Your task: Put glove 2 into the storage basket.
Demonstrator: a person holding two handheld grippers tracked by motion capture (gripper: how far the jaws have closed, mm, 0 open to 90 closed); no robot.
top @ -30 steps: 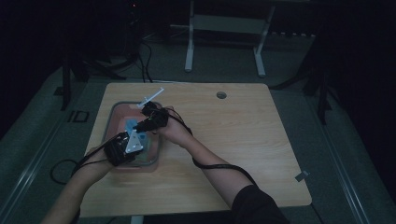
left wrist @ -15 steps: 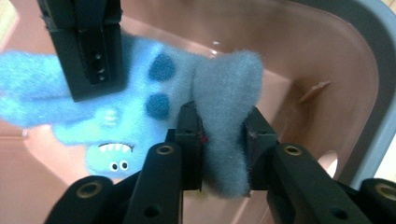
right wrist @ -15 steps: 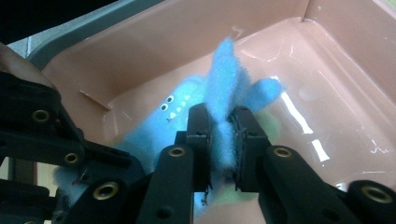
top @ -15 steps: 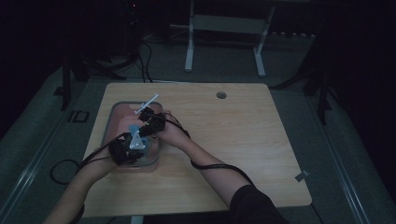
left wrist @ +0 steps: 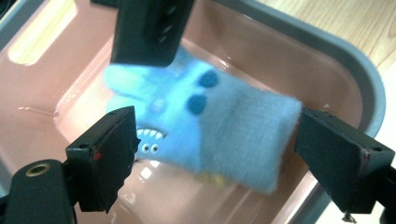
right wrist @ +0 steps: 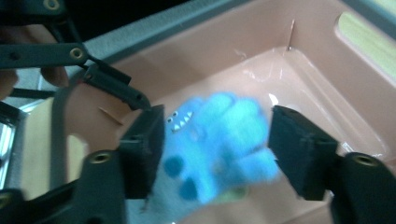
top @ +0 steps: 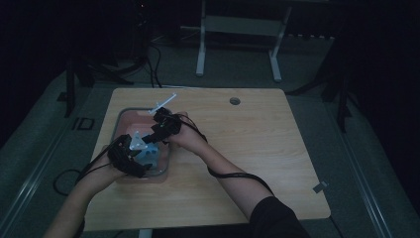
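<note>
Both grippers' jaws have just been opening, releasing the blue monster-face glove into the pink tub. Lower left in the high view, left gripper brackets it, pads clear; beyond, right gripper likewise stands apart, probably to let it drop.

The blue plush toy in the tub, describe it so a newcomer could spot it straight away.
On the wooden table, find the pink tub with a grey rim near its left side. The blue plush toy lies inside it: fuzzy light blue with darker blue spots, tiny eyes and white jagged teeth.
</note>
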